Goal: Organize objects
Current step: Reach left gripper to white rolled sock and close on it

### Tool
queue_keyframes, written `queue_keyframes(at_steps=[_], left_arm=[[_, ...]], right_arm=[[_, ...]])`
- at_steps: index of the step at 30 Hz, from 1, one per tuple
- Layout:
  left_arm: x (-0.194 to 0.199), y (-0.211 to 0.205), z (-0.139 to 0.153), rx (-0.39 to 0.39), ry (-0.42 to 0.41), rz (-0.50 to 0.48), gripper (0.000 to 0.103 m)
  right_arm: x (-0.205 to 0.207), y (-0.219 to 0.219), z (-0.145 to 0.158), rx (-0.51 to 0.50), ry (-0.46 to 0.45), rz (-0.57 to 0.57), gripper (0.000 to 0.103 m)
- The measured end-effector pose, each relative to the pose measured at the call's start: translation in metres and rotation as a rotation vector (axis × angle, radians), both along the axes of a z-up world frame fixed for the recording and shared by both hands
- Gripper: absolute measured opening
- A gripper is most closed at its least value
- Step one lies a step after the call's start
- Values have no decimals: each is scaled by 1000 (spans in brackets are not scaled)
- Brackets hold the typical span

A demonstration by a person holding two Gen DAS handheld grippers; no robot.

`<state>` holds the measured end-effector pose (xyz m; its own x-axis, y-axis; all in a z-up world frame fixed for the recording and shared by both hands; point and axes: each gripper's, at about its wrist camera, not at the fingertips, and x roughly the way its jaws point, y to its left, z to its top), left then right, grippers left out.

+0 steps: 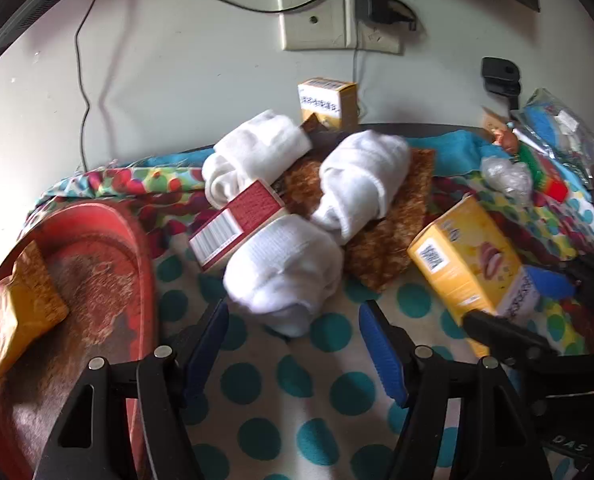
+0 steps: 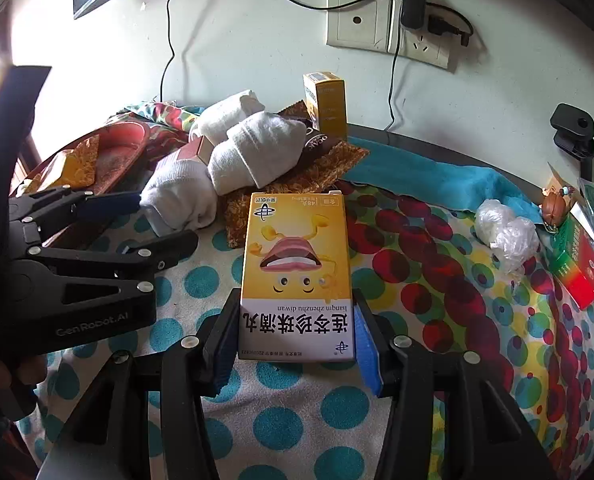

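My right gripper (image 2: 295,344) is shut on a yellow medicine box (image 2: 297,264) with a cartoon mouth, held just above the spotted cloth; the box also shows in the left wrist view (image 1: 469,260). My left gripper (image 1: 293,340) is open and empty, its blue pads either side of the nearest rolled white sock (image 1: 285,276). Two more white sock rolls (image 1: 361,184) lie behind it on a brown patterned cloth (image 1: 393,232), with a red box (image 1: 237,224) wedged between them. A small yellow box (image 1: 329,102) stands upright by the wall.
A red oval tray (image 1: 101,248) at left holds a yellow-brown packet (image 1: 21,308). At right lie a crumpled clear plastic bag (image 2: 505,232), a green-red box (image 2: 573,264) and a small brown trinket (image 2: 553,204). Wall sockets and cables hang behind.
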<state>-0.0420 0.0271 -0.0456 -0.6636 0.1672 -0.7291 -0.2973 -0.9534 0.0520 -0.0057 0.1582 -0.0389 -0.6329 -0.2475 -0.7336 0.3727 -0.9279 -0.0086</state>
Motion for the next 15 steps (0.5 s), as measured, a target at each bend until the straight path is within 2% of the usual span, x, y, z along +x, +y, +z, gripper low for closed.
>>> queue_keyframes(at_steps=[6, 7, 8, 11, 15], left_arm=[[-7, -6, 2, 15, 5, 17, 69], [-8, -8, 0, 20, -5, 29, 65], [-11, -11, -1, 33, -22, 38, 43], [-13, -15, -1, 54, -40, 44, 42], [-11, -12, 3, 32, -42, 43, 41]], right_arm=[[-2, 0, -3, 2, -11, -3, 47], [-2, 0, -3, 4, -11, -2, 47], [-2, -1, -3, 7, -10, -3, 47], [-3, -1, -3, 11, -9, -4, 47], [-2, -1, -3, 12, -7, -7, 47]])
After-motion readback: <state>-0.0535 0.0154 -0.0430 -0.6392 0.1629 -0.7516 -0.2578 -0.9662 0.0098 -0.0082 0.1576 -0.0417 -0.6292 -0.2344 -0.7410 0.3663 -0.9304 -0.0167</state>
